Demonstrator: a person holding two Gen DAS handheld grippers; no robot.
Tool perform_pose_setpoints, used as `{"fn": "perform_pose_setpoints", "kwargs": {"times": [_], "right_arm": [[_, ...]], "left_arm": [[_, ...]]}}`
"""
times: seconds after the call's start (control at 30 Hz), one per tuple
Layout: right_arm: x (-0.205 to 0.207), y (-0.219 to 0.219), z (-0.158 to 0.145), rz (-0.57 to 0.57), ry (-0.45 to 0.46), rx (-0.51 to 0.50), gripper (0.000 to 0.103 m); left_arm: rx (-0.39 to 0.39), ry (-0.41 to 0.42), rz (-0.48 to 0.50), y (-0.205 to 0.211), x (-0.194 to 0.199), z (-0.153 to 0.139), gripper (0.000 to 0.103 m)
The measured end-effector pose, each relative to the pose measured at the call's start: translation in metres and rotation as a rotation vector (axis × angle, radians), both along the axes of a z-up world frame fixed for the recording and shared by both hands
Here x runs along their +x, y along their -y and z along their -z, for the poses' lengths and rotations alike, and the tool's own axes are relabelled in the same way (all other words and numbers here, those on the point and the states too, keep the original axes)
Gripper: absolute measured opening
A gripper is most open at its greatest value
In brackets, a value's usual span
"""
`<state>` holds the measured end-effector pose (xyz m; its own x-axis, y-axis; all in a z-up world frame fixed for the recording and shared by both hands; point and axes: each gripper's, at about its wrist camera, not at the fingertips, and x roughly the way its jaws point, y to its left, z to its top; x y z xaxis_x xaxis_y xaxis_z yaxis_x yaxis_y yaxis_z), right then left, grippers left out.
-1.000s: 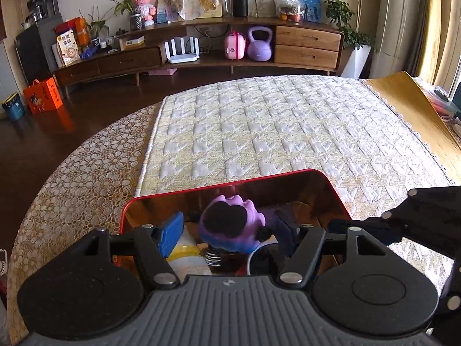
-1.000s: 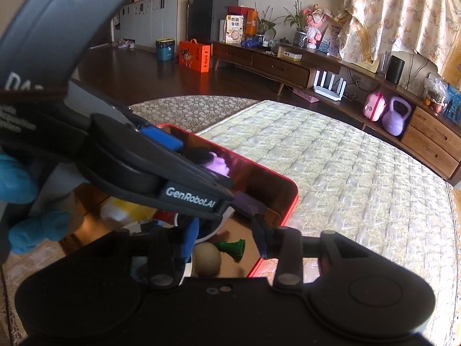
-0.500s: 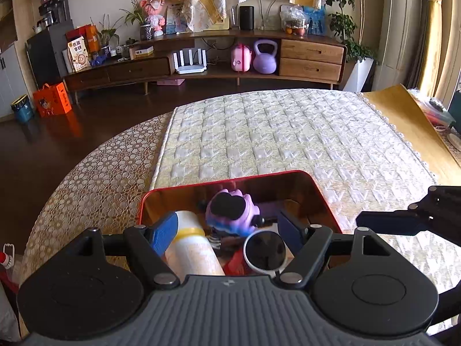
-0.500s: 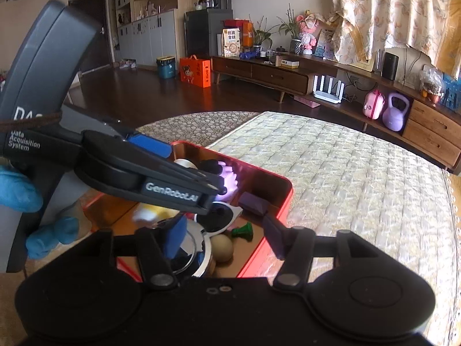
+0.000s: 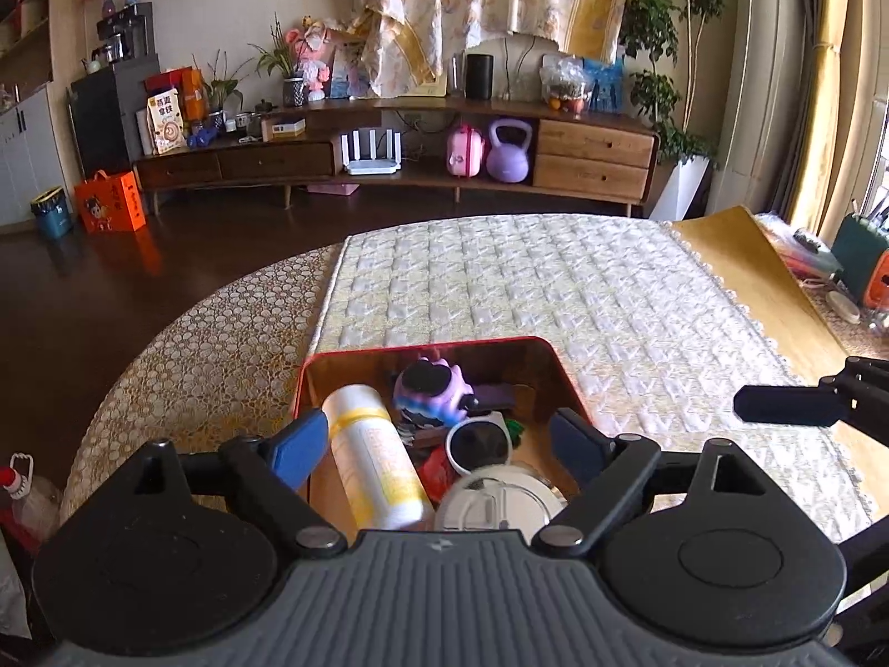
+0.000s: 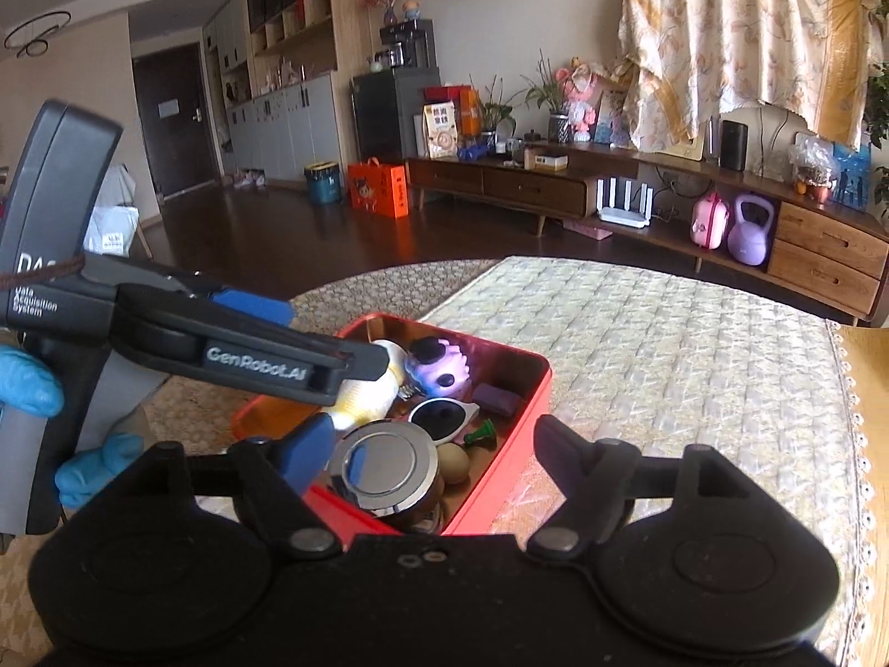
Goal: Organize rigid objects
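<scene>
Tabletop [image 5: 211, 344] under a lace-patterned cloth carries a quilted cream mat [image 5: 555, 289], and on the mat's near edge sits a red tin box [image 5: 422, 346] with a shiny gold inside. All the loose things lie in this box. Largest is a white bottle with a yellow band [image 5: 372, 461], lying flat along the box's left wall, its long axis running from the near rim toward the far wall, round end pointing away. Beside it at the near end stands a dark jar with a chrome lid [image 6: 383, 461], lid up. Toward the far wall lies a purple toy with a black face [image 5: 430, 389], then white-framed sunglasses [image 6: 441, 417], a small purple block [image 6: 497, 397], a tan egg-shaped thing [image 6: 453, 462] and a green chess pawn [image 6: 480, 434] on its side.

Left hand-held gripper [image 5: 439, 444] hovers over the box's near end, its jaws opening, nothing gripped. Right hand-held gripper [image 6: 428, 450] hangs above the jar, jaws likewise opening and empty. A blue-gloved hand [image 6: 33, 389] grips the left tool's handle.
</scene>
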<state>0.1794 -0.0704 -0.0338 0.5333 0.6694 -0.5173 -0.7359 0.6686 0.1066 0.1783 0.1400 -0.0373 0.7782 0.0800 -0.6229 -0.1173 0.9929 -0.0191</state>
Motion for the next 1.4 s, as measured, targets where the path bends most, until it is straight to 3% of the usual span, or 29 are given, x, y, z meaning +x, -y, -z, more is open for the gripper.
{"fn": "perform_pose_setpoints", "kwargs": {"times": [0.1, 0.17, 0.37, 0.67, 0.93, 1.4], "right_arm": [[-0.007, 0.008, -0.004, -0.003, 0.004, 0.022, 0.088], [-0.013, 0.015, -0.006, 0.001, 0.023, 0.034, 0.094], [-0.021, 0.034, -0.008, 0.031, 0.016, 0.091, 0.102], [-0.023, 0.061, -0.011, 0.120, -0.006, 0.182, 0.103], [-0.026, 0.071, -0.008, 0.139, -0.014, 0.187, 0.103], [-0.035, 0.077, 0.002, 0.153, -0.035, 0.188, 0.103]], "left_arm": [[-0.031, -0.003, -0.001, 0.001, -0.011, -0.002, 0.092], [-0.047, 0.002, -0.011, 0.001, -0.018, -0.004, 0.103], [-0.063, 0.001, -0.035, 0.004, -0.038, -0.007, 0.103], [-0.048, 0.023, -0.004, 0.025, -0.063, -0.012, 0.103], [-0.091, 0.013, 0.009, 0.037, -0.076, -0.014, 0.103], [-0.048, 0.001, -0.019, 0.045, -0.081, -0.009, 0.103]]}}
